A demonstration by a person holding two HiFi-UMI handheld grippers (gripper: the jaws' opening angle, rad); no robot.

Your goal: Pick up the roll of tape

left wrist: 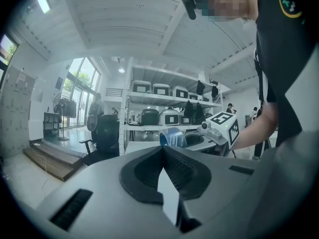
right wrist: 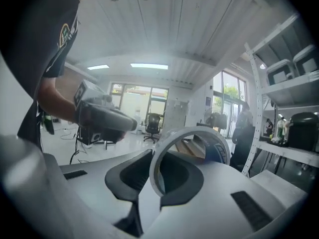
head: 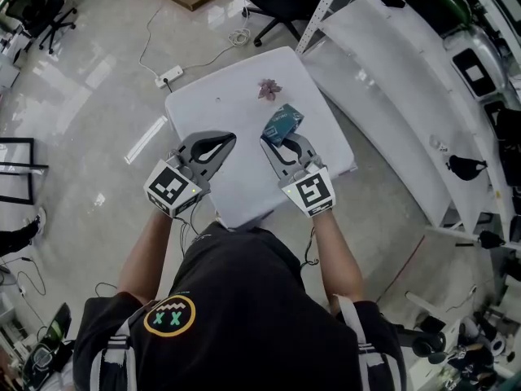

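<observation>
- Grasping the roll of tape (right wrist: 192, 130) in the right gripper (head: 274, 143), jaws pinched on one wall of the ring.
- Standing upright at the jaw tips, with most of the ring sticking out past them and the hole open to view.
- Held over the far half of the white table (head: 236, 96), clear of its top.
- Clenched on nothing at the left gripper (head: 230, 139), beside the right one and apart from the tape.
- Lying just beyond the tape on the table, a small crumpled purplish scrap (head: 269, 89).
</observation>
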